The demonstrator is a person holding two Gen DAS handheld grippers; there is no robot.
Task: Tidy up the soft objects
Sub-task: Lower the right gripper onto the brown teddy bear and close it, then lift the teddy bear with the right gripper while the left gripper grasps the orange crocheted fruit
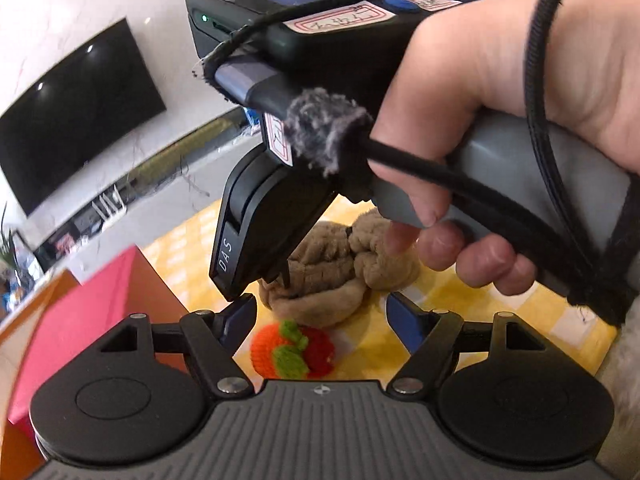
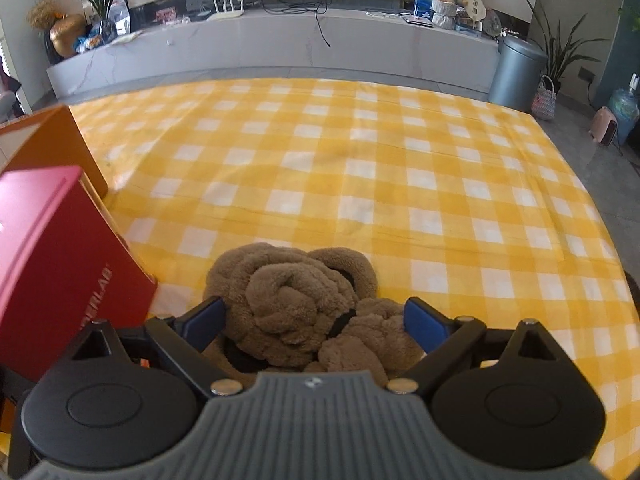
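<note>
Right wrist view, brown plush (image 2: pixel 298 308) between the spread fingers of right hand-held gripper (image 2: pixel 316 322), ungripped, left hand-held gripper (image 1: pixel 322 320) open above knitted fruit (image 1: pixel 294 348), yellow checked tabletop (image 2: pixel 360 168).

The room is bright with soft daylight. The dark television screen (image 1: pixel 72 116) shows small white glare spots. Both fisheye views bend strongly at the edges, so the gray cabinet (image 2: pixel 272 46) looks curved. The hand (image 1: pixel 500 128) appears slightly blurred. The yellow checked tablecloth (image 2: pixel 360 168) is evenly lit, with only faint shadows.
</note>
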